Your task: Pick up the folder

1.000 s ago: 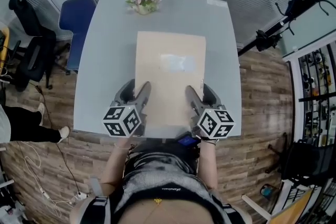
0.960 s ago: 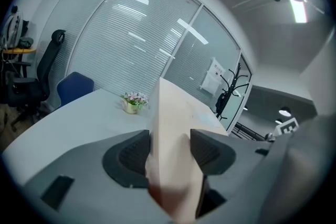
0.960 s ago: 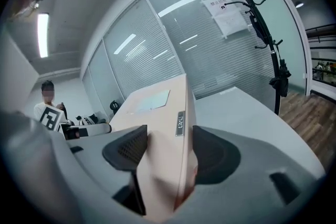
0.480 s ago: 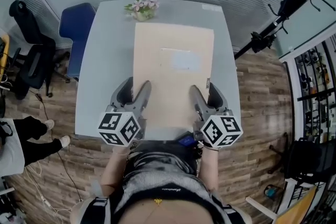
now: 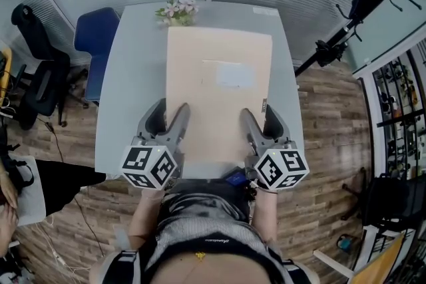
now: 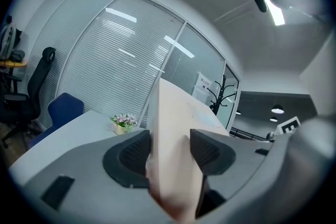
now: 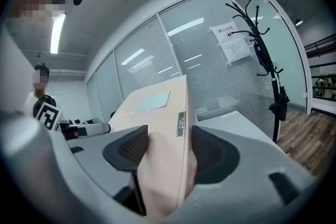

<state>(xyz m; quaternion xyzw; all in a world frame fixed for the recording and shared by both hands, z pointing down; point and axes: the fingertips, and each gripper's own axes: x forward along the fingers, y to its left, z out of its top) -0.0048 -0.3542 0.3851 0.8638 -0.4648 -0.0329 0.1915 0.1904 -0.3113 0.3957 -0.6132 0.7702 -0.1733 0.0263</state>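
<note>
1. A grey table [image 5: 130, 83] lies below your left gripper [image 5: 171, 108] and right gripper [image 5: 258, 111].
2. A small pot of flowers [image 5: 177, 10] stands well ahead of your left gripper.
3. A blue chair [image 5: 95, 36] sits ahead-left of it.
4. A black coat stand [image 5: 327, 50] is ahead-right of your right gripper.

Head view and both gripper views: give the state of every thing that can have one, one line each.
folder: closed, held up off the table.
left tool: shut on the folder's left edge.
right tool: shut on the folder's right edge.
potted flowers: upright at the table's far edge.
blue chair: unoccupied, beside the table.
</note>
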